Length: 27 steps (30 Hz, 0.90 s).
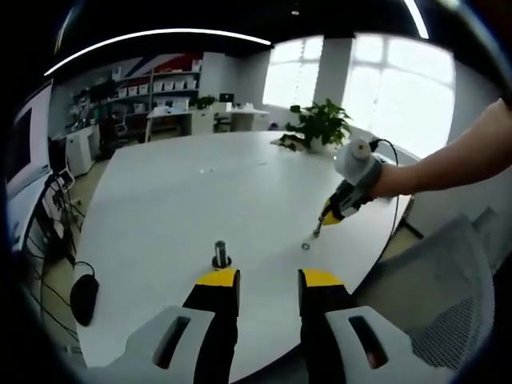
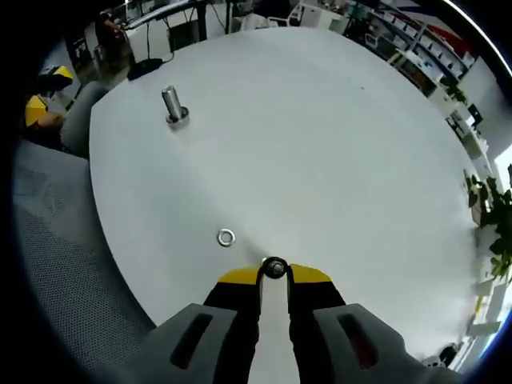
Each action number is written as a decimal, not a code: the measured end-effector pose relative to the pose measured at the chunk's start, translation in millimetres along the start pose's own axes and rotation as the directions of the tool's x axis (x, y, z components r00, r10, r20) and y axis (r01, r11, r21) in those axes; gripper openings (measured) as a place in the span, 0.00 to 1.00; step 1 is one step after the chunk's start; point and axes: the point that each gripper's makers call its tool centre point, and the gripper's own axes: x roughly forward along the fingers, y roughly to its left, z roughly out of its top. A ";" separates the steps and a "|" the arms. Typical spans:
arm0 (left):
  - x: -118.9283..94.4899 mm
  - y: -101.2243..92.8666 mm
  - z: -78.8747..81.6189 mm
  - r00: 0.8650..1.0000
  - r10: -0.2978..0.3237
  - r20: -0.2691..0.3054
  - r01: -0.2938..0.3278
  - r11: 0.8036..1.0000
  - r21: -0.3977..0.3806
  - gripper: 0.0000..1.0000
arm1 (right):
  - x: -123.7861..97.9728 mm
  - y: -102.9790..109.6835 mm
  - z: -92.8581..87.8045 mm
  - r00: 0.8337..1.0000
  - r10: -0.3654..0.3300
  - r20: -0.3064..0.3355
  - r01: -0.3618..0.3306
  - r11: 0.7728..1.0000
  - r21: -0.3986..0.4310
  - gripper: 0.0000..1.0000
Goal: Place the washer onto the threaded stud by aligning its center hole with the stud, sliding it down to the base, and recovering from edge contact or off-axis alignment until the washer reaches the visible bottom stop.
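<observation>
Washer (image 2: pixel 274 268) edge-on between right gripper (image 2: pixel 274 274) tips, hole hidden.

In the left gripper view, we find the washer (image 1: pixel 306 246) on the table (image 1: pixel 176 200) too small to show its hole, and the stud (image 1: pixel 221 254) too blurred to show threads. In the right gripper view, the right claw (image 2: pixel 274 270) tips hide part of a dark ring (image 2: pixel 275 268), and the picture's edge cuts the left claw (image 2: pixel 36 100).

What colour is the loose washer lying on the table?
Silver metal, best seen in the right gripper view: the washer lies flat on the white table.
</observation>
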 end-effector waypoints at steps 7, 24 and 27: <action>1.0 0.2 -2.1 1.000 -0.001 -0.010 0.001 1.000 -0.004 0.27 | 11.7 0.8 -4.6 1.000 0.013 -0.025 -0.013 1.000 0.016 0.14; 2.6 3.2 -7.0 0.999 0.003 -0.033 -0.003 1.000 -0.015 0.27 | 29.5 2.3 -8.4 0.998 0.033 -0.058 -0.032 0.999 0.032 0.14; 2.6 4.1 -7.0 0.999 0.006 -0.032 -0.006 1.000 -0.017 0.27 | 29.6 1.9 -8.7 0.997 0.039 -0.060 -0.037 0.999 0.032 0.14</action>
